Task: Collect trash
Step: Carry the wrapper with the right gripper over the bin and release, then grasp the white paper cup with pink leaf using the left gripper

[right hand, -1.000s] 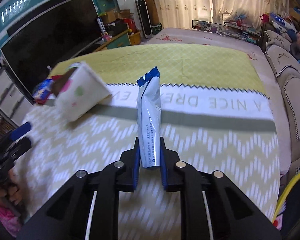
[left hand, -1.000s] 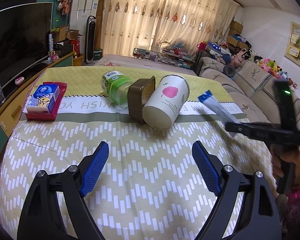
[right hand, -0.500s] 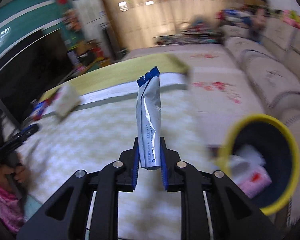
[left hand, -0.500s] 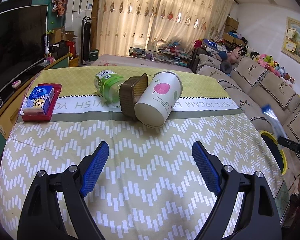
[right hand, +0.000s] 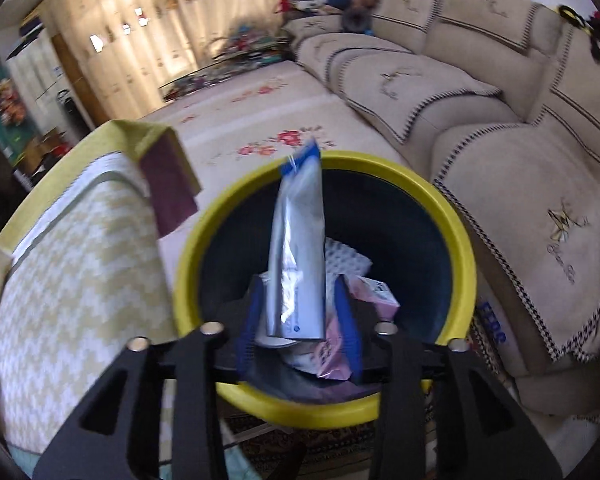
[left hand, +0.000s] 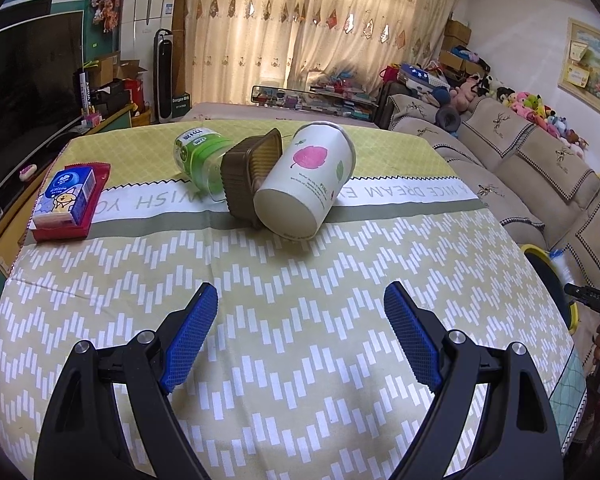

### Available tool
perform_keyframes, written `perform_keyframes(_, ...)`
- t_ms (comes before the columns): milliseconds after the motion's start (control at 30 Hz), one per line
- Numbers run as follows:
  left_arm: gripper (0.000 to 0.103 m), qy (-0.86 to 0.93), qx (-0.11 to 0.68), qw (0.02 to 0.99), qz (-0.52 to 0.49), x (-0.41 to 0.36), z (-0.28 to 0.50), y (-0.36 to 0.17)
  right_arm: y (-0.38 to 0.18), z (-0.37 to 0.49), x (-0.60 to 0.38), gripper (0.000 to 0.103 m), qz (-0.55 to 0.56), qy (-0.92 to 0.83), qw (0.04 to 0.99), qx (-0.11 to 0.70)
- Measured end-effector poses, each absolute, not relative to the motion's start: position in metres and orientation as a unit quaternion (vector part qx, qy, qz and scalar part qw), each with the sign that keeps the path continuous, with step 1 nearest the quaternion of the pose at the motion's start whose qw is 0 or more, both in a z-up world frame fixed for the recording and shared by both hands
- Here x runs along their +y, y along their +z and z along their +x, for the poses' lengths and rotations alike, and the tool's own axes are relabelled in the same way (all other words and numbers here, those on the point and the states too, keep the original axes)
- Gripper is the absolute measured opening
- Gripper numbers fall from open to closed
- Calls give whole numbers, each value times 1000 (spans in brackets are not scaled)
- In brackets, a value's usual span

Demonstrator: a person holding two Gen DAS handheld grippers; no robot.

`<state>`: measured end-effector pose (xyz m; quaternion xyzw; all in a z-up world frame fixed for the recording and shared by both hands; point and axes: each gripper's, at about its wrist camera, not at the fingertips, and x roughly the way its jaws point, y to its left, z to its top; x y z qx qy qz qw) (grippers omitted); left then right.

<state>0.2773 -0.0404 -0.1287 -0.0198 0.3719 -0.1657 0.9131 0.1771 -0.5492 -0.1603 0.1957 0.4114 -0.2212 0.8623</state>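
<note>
The left gripper (left hand: 300, 312) pointed down at a slant, its jaws spread wide with nothing between them. The right gripper (right hand: 298, 312) pointed downward, jaws opening.

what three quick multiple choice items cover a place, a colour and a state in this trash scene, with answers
1. The silver wrapper is above:
A. the bin
B. the sofa
C. the tissue pack

2. The bin's rim is:
A. red
B. yellow
C. white

3. The paper cup on the tablecloth is:
A. upright
B. crushed flat
C. lying on its side

Answers:
1 A, the bin's dark inside surrounds the wrapper, between the right tool's opening pads.
2 B, a yellow ring circles the opening.
3 C, its round base faces the left camera.
</note>
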Motion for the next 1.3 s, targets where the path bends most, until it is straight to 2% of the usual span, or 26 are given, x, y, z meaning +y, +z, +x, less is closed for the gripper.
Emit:
perform_keyframes(300, 84, -169, 374, 912, -16, -43, 279, -129, -158, 171, -541, 45, 198, -223, 869, 395)
perform_keyframes(567, 84, -196, 393, 899, 12, -61, 286, -120, -145, 176, -525, 48, 204, -187, 882, 381)
perform_keyframes(933, 81, -218, 368, 902, 59, -90, 339, -92, -144, 167, -524, 50, 219, -173, 885, 373)
perform_keyframes(1300, 81, -191, 375, 900, 112, -113, 391, -99, -150, 165, -531, 52, 236, -164, 881, 375)
